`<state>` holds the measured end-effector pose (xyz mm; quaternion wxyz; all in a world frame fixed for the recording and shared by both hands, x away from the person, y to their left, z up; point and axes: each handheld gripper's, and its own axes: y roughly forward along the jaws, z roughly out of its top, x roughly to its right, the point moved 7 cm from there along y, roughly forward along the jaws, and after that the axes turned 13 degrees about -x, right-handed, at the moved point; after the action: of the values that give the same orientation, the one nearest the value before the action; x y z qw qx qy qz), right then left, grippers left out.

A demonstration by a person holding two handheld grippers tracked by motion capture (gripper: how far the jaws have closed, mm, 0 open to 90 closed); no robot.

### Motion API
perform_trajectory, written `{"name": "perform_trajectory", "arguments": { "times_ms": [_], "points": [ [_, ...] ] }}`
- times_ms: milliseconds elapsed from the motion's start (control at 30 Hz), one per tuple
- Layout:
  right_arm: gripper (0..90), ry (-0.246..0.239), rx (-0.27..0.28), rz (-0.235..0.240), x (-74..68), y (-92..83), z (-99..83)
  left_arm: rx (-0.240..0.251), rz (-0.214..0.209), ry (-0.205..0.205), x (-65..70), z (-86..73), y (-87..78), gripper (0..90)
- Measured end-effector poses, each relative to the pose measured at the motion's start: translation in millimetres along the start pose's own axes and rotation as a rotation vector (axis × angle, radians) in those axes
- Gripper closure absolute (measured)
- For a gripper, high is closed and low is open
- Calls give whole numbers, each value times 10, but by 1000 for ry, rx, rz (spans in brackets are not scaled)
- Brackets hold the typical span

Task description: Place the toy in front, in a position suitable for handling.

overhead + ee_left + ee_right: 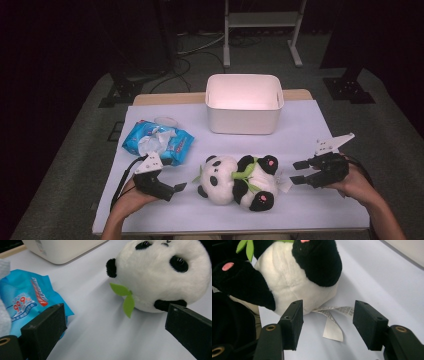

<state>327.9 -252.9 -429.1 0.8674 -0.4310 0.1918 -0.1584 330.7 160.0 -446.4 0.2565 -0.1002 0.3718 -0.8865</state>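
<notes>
Plush panda (239, 181) lying on its side on the white table (305, 200), not yet gripped or lifted. Flanked by both claws: left gripper (176, 190) just beside the head, jaws wide apart, nothing between them; right gripper (299, 172) just beside the rump, jaws likewise spread and empty, sewn-in label (333, 322) lying on the table ahead of them, between the pads. Probably the approach stage only; closing, lifting and placing all left. Empty white bin (244, 103) beyond both claws, blue wipes pack (157, 142) beyond the left one.
</notes>
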Motion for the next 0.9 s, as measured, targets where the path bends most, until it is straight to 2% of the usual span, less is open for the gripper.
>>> {"name": "perform_trajectory", "arguments": {
  "times_ms": [300, 500, 633, 800, 833, 900],
  "points": [
    [395, 26, 14, -4, 18, 101, -147, -22, 17, 15, -80, -2, -76, 48],
    [388, 33, 31, -4, 28, 108, -202, -51, 34, 43, -124, 9, -126, 48],
    [385, 34, 42, 0, 17, 121, -224, -57, 34, 38, -143, 11, -126, 49],
    [380, 37, 60, 12, 18, 134, -249, -68, 38, 64, -181, 54, -168, 60],
    [380, 31, 62, 14, 16, 131, -253, -71, 40, 73, -211, 72, -197, 104],
    [380, 27, 60, 16, 5, 122, -257, -76, 44, 70, -250, 91, -229, 108]
  ]
}}
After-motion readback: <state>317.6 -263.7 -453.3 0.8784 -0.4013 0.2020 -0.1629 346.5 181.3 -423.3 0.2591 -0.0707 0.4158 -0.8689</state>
